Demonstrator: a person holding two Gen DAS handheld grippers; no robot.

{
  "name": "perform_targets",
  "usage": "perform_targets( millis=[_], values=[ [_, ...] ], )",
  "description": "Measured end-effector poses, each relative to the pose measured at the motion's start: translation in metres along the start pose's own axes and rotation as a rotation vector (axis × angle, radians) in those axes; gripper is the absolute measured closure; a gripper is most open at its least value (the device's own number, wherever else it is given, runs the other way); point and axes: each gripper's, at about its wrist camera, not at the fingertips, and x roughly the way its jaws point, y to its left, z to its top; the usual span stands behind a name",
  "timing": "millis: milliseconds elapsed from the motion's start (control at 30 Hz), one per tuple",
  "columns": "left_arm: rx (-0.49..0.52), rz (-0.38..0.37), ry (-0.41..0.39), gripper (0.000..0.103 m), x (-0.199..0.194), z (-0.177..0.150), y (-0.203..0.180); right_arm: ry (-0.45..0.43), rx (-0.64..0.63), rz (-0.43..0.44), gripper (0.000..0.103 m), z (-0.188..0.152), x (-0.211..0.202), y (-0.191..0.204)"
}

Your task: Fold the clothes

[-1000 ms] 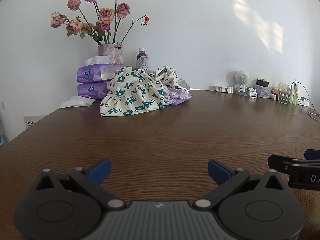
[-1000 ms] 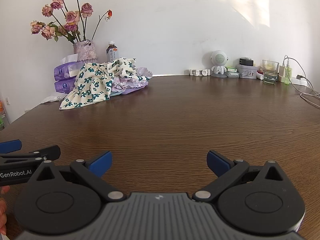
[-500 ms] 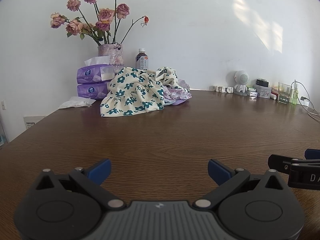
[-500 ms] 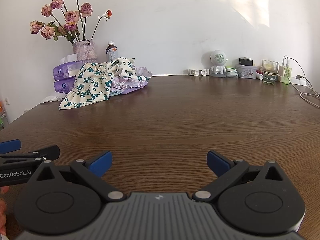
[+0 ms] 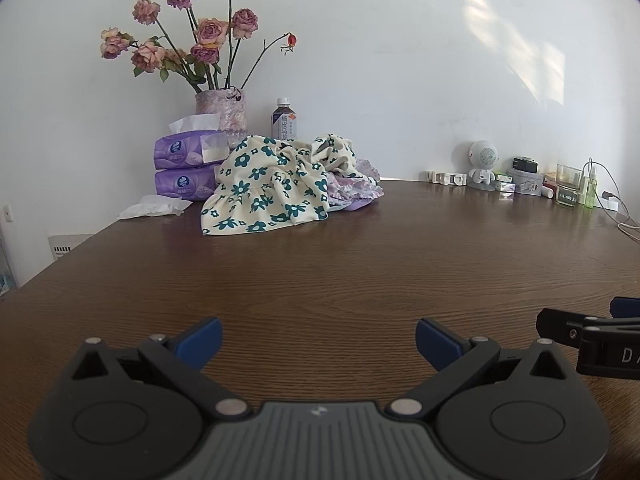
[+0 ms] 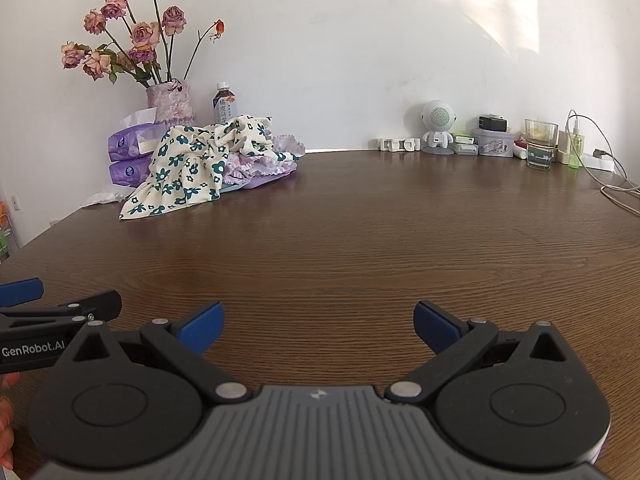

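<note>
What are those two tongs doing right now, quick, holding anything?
Left tongs: open, holding nothing, above the bare table.
Right tongs: open, holding nothing; the floral garment lies far off.

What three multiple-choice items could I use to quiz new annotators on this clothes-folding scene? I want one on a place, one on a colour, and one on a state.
1. Where does the floral garment lie?
A. at the table's far left, in front of the tissue packs
B. between the left gripper's fingers
C. beside the drinking glass

2. What colour are the flowers printed on it?
A. red
B. dark teal
C. yellow

3. How do the left gripper and right gripper stand?
A. both shut on cloth
B. one open, one shut
C. both open, holding nothing

Answers:
1 A: it is heaped on the table by the stacked purple packs, far from both grippers.
2 B: teal flowers on cream fabric.
3 C: each pair of blue pads is spread wide with only bare wood between.
</note>
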Motion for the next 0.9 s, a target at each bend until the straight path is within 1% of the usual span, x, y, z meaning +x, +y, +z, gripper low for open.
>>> perform_targets(
  millis=[300, 400, 500, 533, 633, 667, 767, 900],
  values=[
    [-0.001, 0.001, 0.0, 0.0, 0.0, -0.001, 0.001, 0.005, 0.001, 0.005, 0.0, 0.001, 0.0, 0.0],
    [-0.006, 0.013, 0.001, 0.0, 0.0, 0.0, 0.001, 0.013, 0.004, 0.007, 0.0, 0.001, 0.001, -0.001],
    [0.005, 0.013, 0.023, 0.0, 0.002, 0.003, 0.001, 0.041, -0.008, 0.028, 0.0, 0.005, 0.004, 0.0],
    [0.003, -0.003, 0.029, 0.0, 0.001, 0.006, 0.002, 0.051, -0.013, 0.038, 0.0, 0.007, 0.005, 0.0],
    [-0.012, -0.065, 0.043, 0.0, -0.002, 0.021, 0.007, 0.055, 0.002, 0.103, 0.0, 0.026, 0.005, 0.0],
    [-0.016, -0.072, 0.036, 0.0, -0.004, 0.03, 0.01, 0.038, -0.005, 0.114, 0.0, 0.04, 0.007, 0.001],
    [-0.025, -0.078, 0.004, 0.0, -0.008, 0.063, 0.019, -0.014, -0.029, 0.147, 0.0, 0.082, 0.014, 0.004],
    [-0.022, -0.075, -0.029, 0.0, 0.007, 0.125, 0.031, -0.08, -0.058, 0.187, 0.0, 0.142, 0.027, 0.009]
  ],
)
